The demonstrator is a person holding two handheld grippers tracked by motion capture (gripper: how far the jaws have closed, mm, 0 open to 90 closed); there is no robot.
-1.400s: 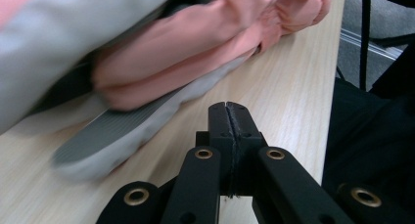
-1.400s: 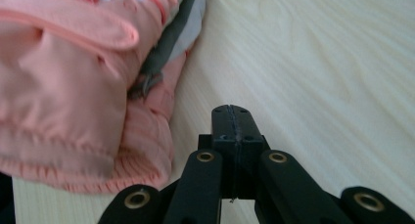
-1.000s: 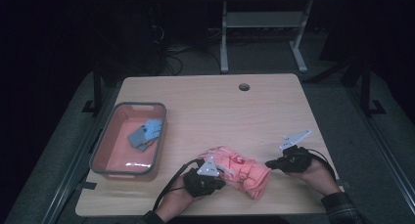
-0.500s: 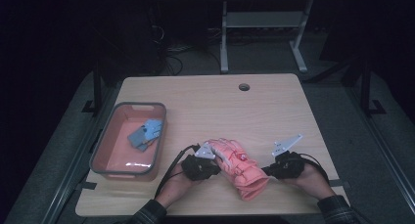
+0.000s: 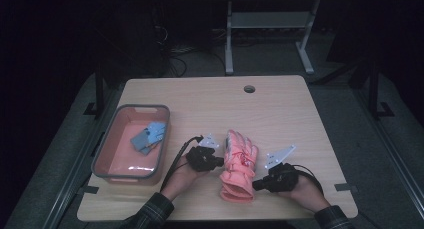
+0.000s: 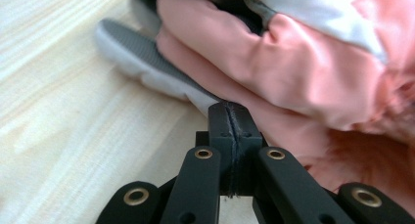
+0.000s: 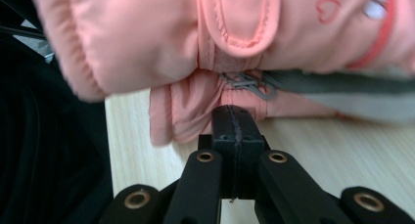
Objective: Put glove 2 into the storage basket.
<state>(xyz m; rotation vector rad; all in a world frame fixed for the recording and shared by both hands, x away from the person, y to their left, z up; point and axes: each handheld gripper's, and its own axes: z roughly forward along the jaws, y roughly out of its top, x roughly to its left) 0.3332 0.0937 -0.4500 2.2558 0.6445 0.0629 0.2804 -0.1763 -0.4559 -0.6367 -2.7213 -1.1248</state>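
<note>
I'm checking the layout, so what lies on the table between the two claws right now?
In the high view, the pink glove lies between the left claw and the right claw, fingers pointing away from the person. Both claws' jaws are pressed together at its edges.

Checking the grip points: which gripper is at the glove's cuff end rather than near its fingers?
The right gripper, beside the pink glove's cuff nearest the person; the left gripper sits farther up, toward the fingers.

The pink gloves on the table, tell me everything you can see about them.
The pink gloves are padded ski-type gloves, stacked one on the other, fingers pointing away from the person, cuffs toward the near edge of the table. They have grey textured palms, a wrist strap, a small metal clip and heart outlines. The left gripper and right gripper press against opposite sides, jaws closed.
</note>
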